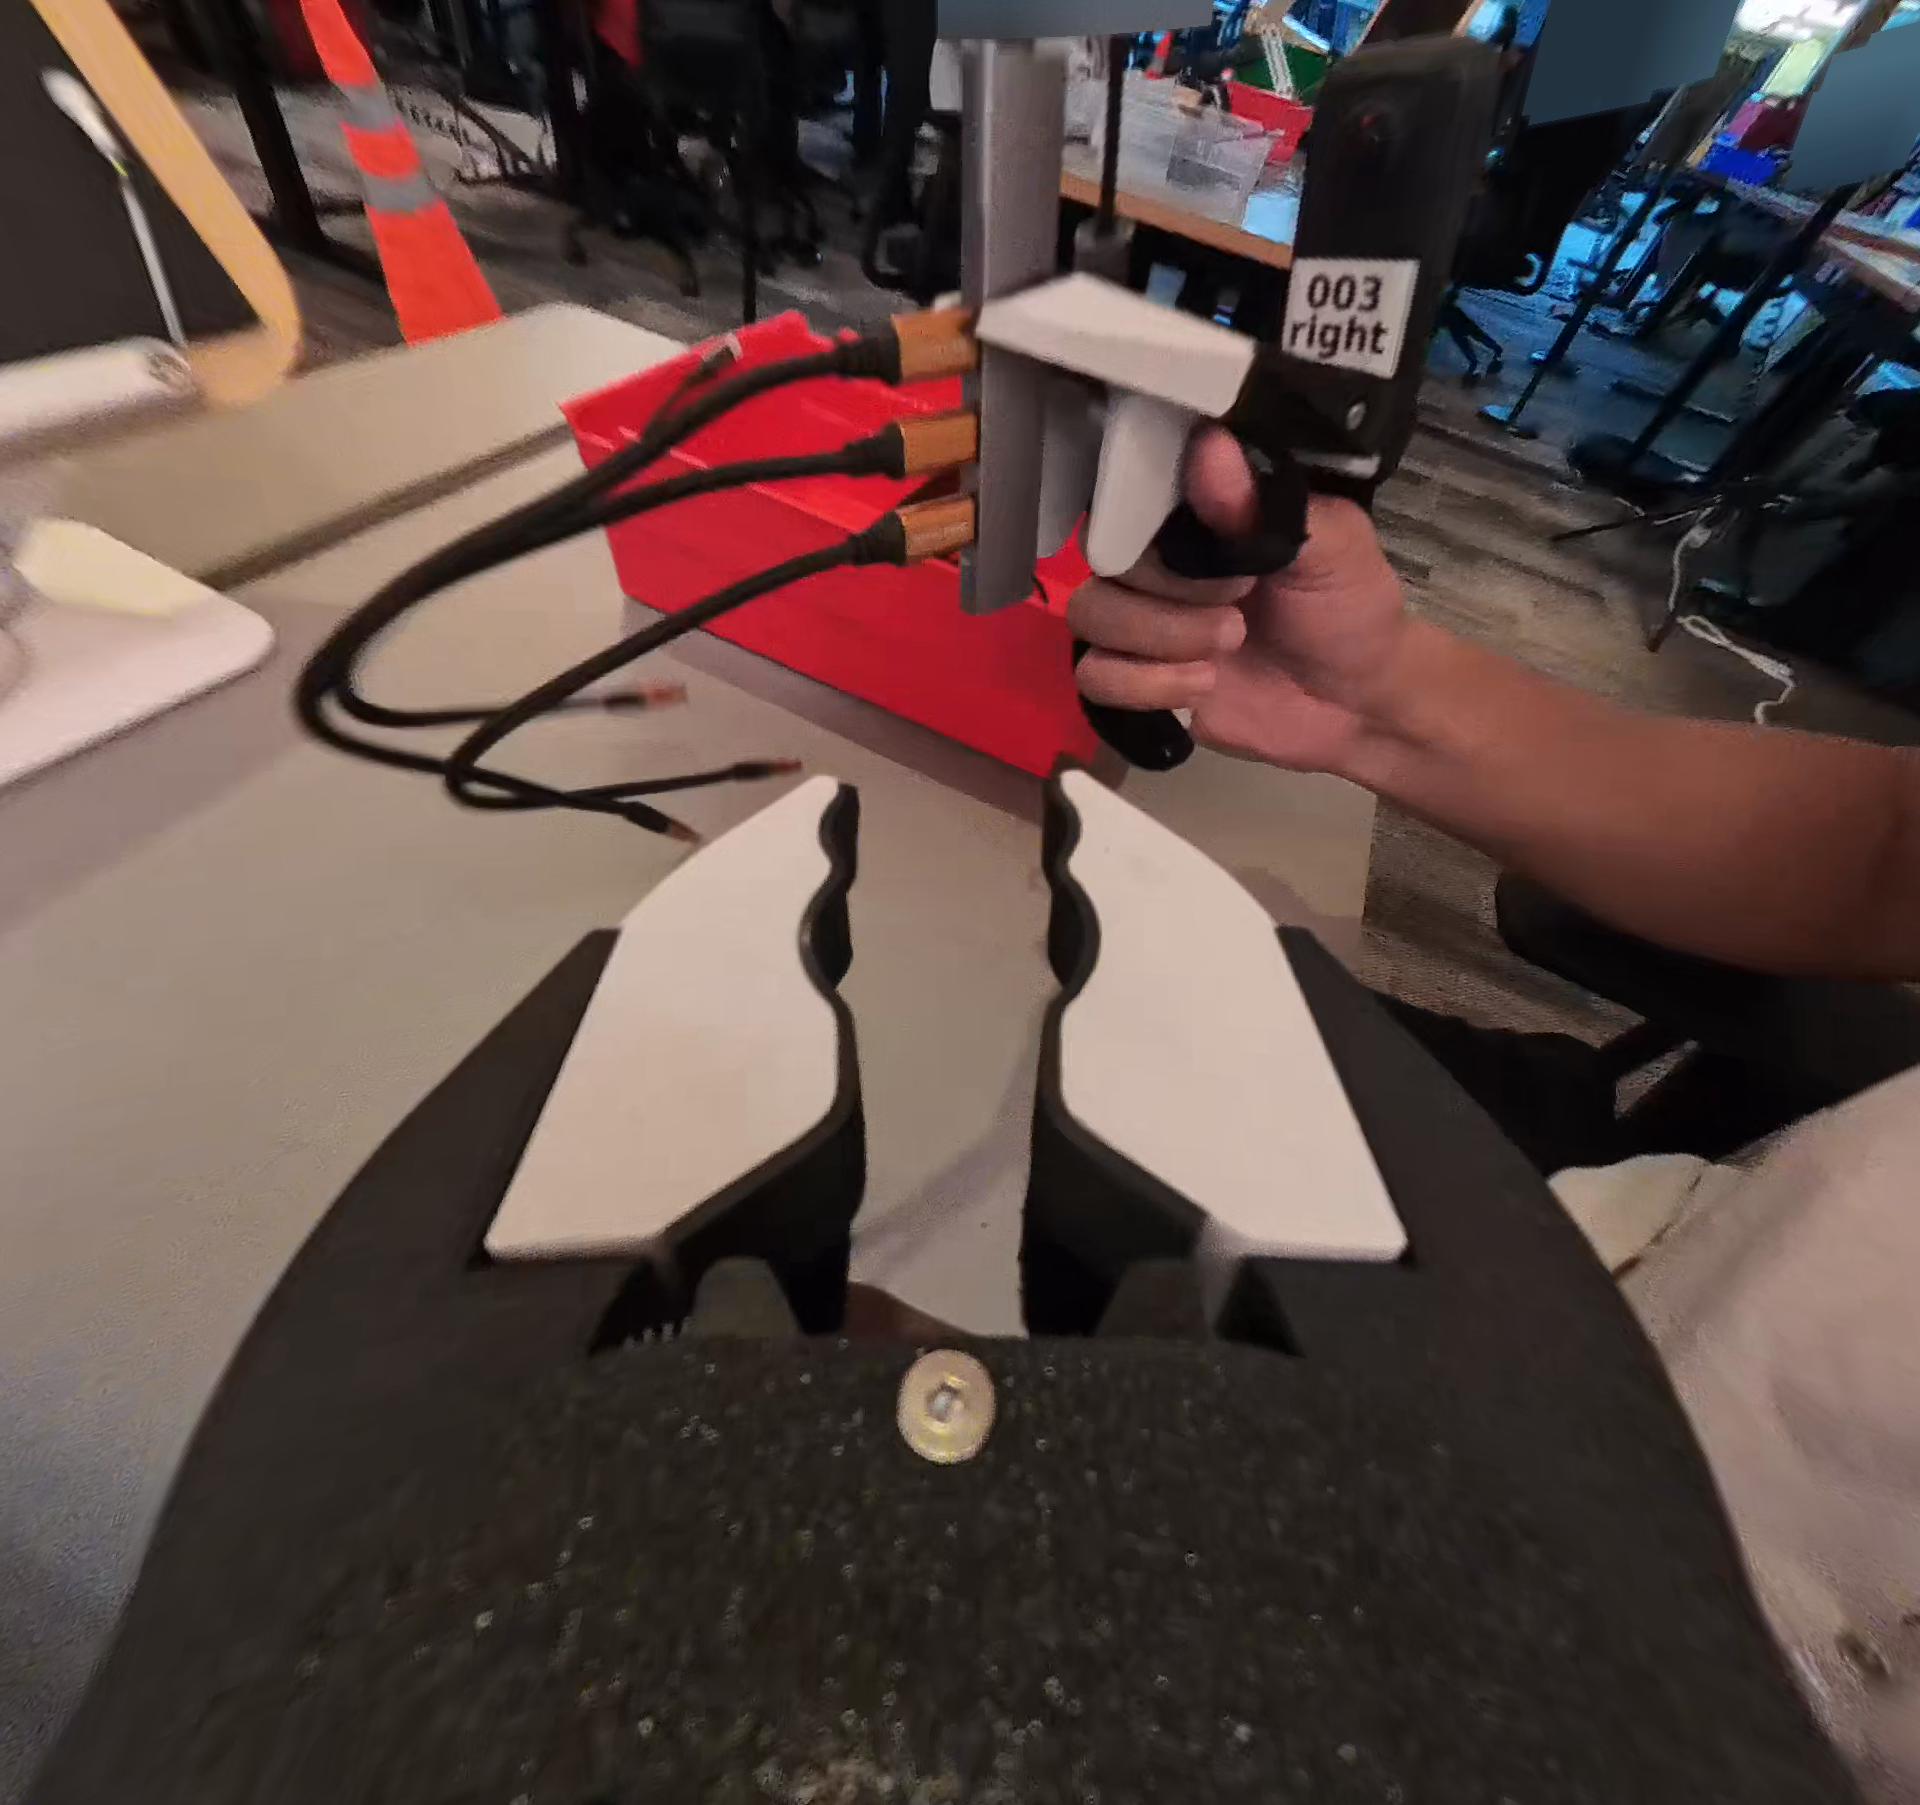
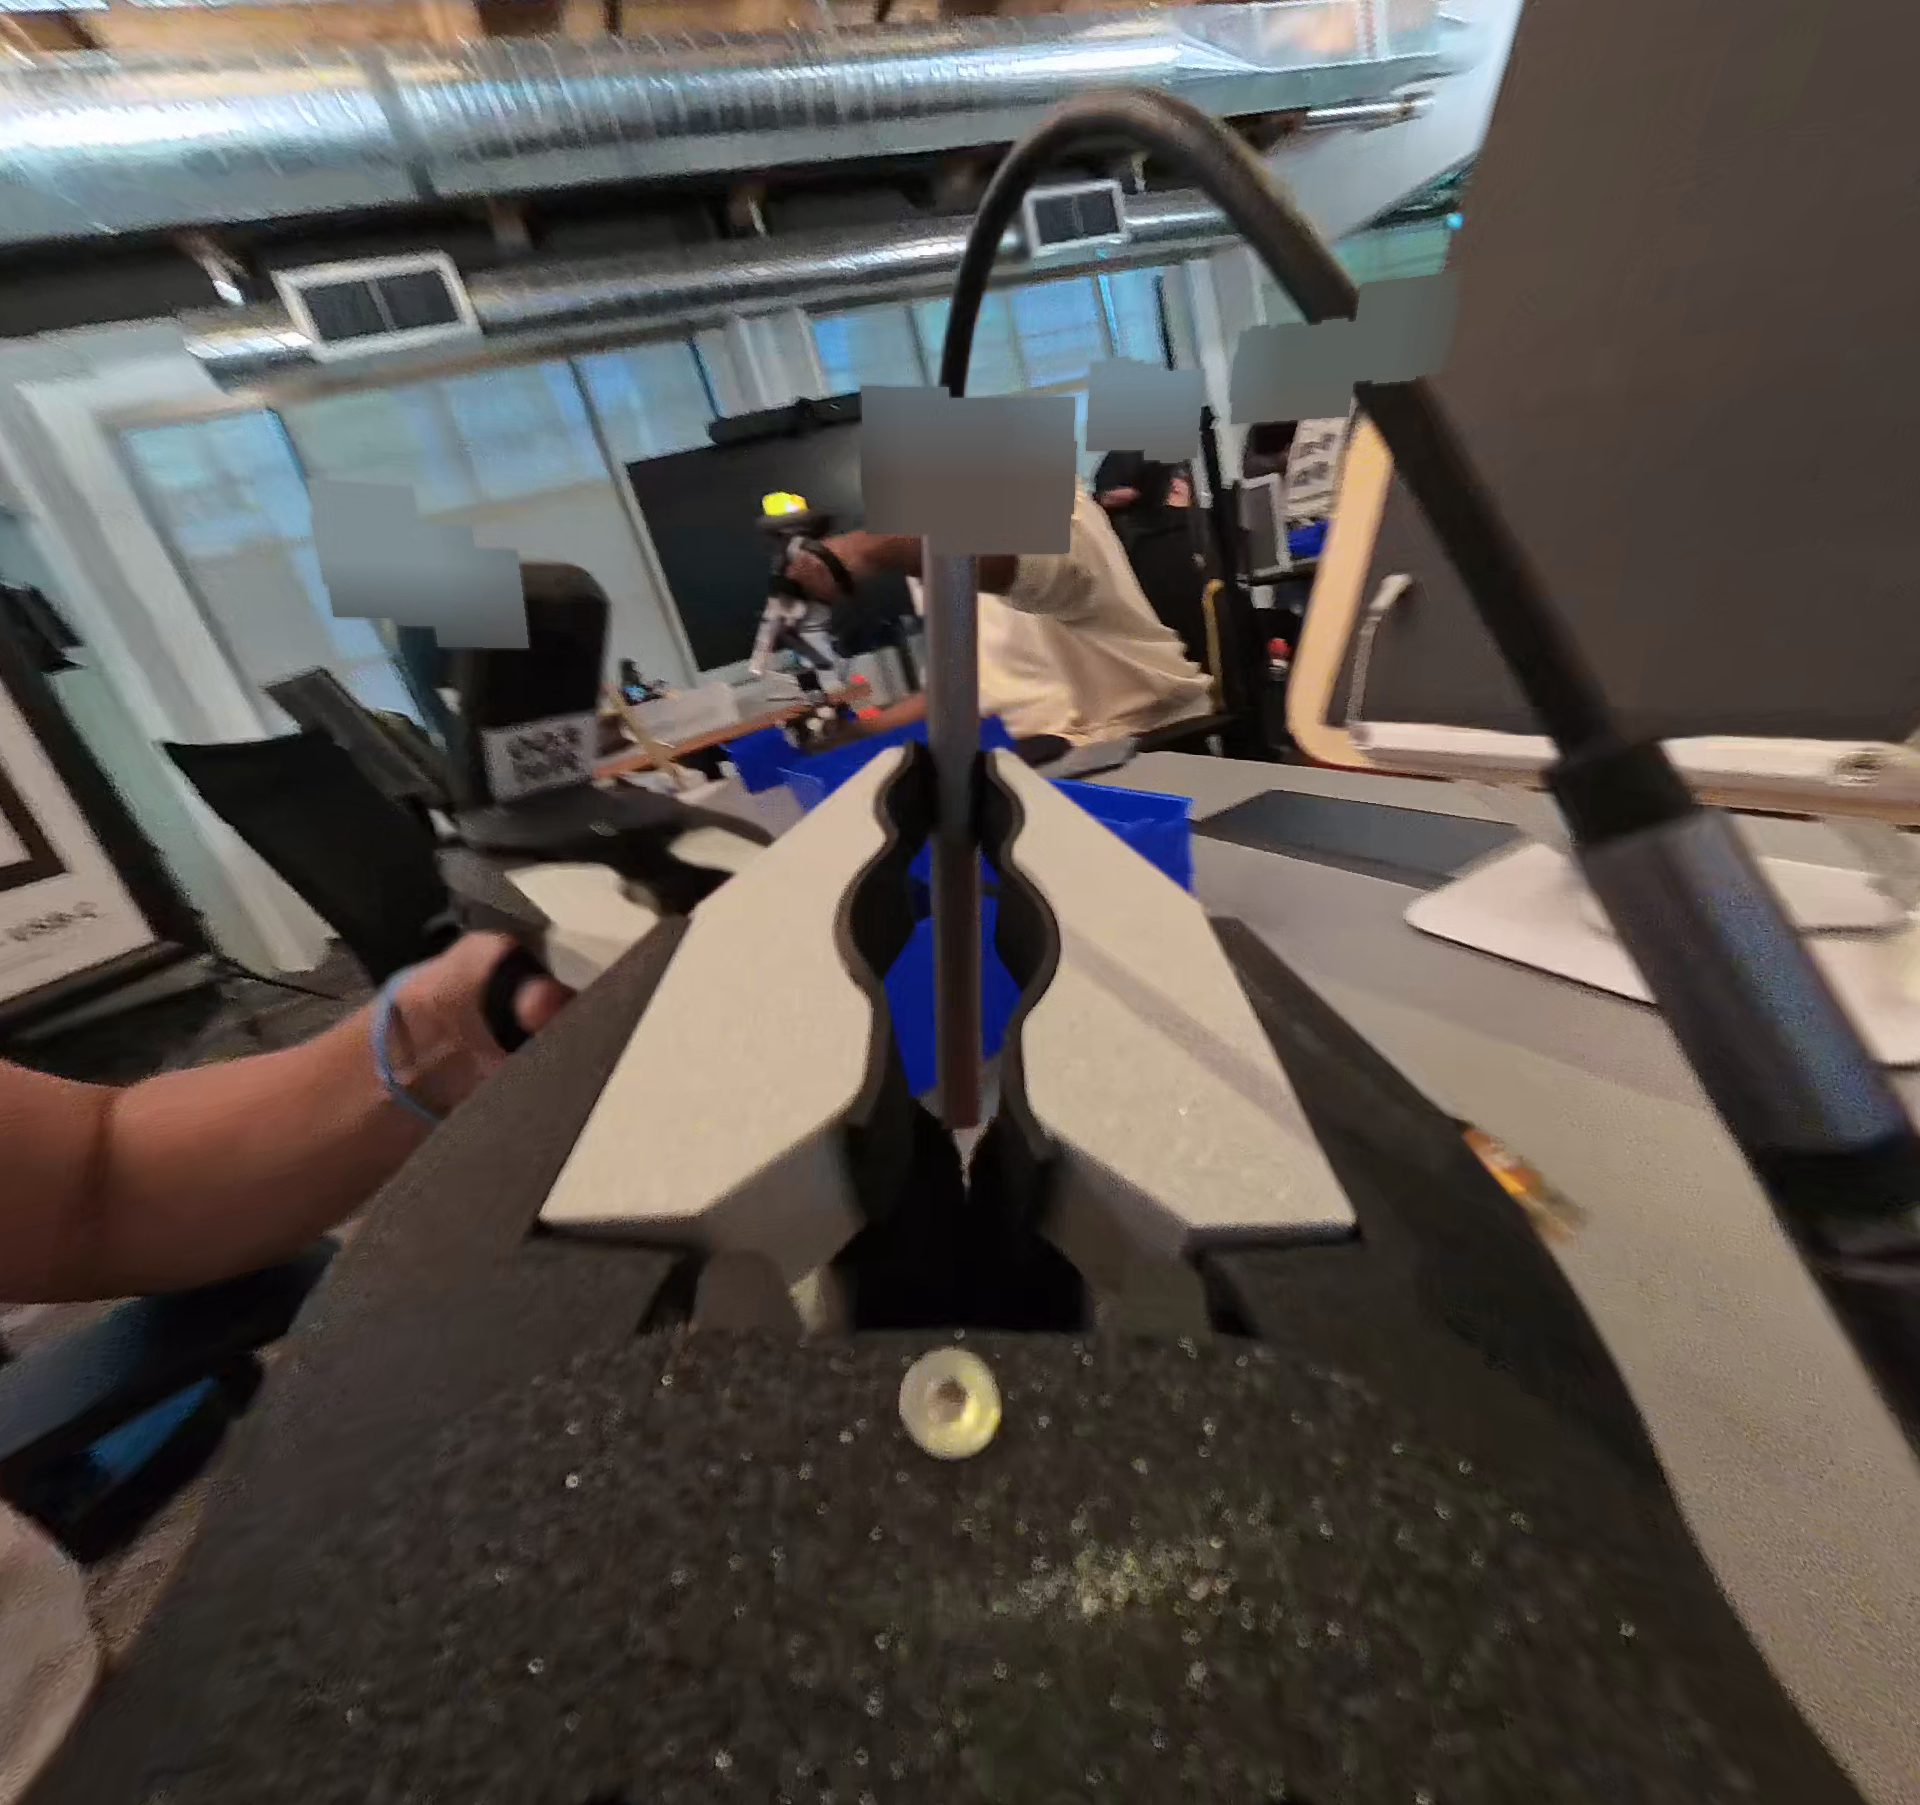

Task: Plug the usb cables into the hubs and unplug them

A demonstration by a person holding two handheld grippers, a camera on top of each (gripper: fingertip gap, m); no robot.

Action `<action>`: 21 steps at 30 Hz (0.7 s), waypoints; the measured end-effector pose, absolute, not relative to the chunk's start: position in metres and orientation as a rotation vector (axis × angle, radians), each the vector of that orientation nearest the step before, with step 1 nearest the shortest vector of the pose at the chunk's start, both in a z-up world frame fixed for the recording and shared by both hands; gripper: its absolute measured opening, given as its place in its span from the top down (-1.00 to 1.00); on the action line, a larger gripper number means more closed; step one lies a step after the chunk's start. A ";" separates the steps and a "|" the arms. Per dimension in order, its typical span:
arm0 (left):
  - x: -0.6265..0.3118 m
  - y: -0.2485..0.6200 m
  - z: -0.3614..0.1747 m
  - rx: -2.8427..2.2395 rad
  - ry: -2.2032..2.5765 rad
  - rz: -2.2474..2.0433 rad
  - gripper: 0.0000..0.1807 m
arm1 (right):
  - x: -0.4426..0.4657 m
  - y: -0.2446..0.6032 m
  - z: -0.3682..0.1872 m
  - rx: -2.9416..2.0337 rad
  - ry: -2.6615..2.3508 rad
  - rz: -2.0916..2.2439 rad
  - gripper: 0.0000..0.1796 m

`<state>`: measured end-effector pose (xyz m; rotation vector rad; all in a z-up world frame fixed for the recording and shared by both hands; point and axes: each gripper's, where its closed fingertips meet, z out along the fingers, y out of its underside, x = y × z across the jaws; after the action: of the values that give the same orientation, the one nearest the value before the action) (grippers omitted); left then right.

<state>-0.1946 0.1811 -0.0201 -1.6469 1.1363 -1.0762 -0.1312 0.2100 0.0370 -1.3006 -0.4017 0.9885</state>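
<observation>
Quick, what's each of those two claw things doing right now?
Left gripper: open, holding nothing, above the table.
Right gripper: closed on the grey hub, held upright with three cables plugged into it.

Left wrist view: taken from just behind the left gripper (image 1: 948, 799), faced forward and downward over the grey table (image 1: 208, 1080); the right gripper (image 1: 1049, 446) is seen side-on, near.
Right wrist view: taken from behind the right gripper (image 2: 951, 789), tilted upward toward the ceiling ducts (image 2: 623, 124); the hub (image 2: 951, 820) is seen edge-on, very near.
Shared: the hub (image 1: 1003, 321), the grey table (image 2: 1299, 924) and the monitor base (image 2: 1558, 914) are seen in both.
</observation>
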 end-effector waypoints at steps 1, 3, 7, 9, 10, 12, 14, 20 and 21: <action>-0.187 0.180 -0.029 -1.665 1.137 -1.075 0.60 | -0.139 0.207 0.037 -1.281 -0.403 1.034 0.92; -0.174 0.177 -0.045 -1.690 1.148 -1.087 0.54 | -0.153 0.204 0.033 -1.281 -0.394 1.099 0.92; -0.160 0.179 -0.053 -1.666 1.063 -1.171 0.52 | -0.178 0.199 0.020 -1.309 -0.400 1.181 0.92; -0.159 0.176 -0.053 -1.616 1.061 -1.201 0.59 | -0.182 0.199 0.018 -1.304 -0.384 1.206 0.92; -0.160 0.172 -0.052 -1.581 1.077 -1.201 0.71 | -0.184 0.200 0.017 -1.313 -0.383 1.212 0.92; -0.163 0.171 -0.052 -1.529 1.087 -1.136 0.83 | -0.185 0.199 0.017 -1.319 -0.380 1.245 0.91; -0.167 0.172 -0.051 -1.496 1.109 -1.057 0.84 | -0.186 0.197 0.018 -1.316 -0.389 1.292 0.90; -0.198 0.207 -0.068 -1.415 1.283 -0.452 0.89 | -0.193 0.192 -0.006 -1.494 -0.551 1.235 0.74; -0.205 0.214 -0.069 -1.386 1.308 -0.342 0.89 | -0.193 0.191 -0.013 -1.536 -0.595 1.194 0.69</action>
<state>-0.2047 0.2139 -0.0694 -1.3863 1.3082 -0.3422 -0.1931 0.1914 -0.0125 -1.5365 -0.5946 1.1936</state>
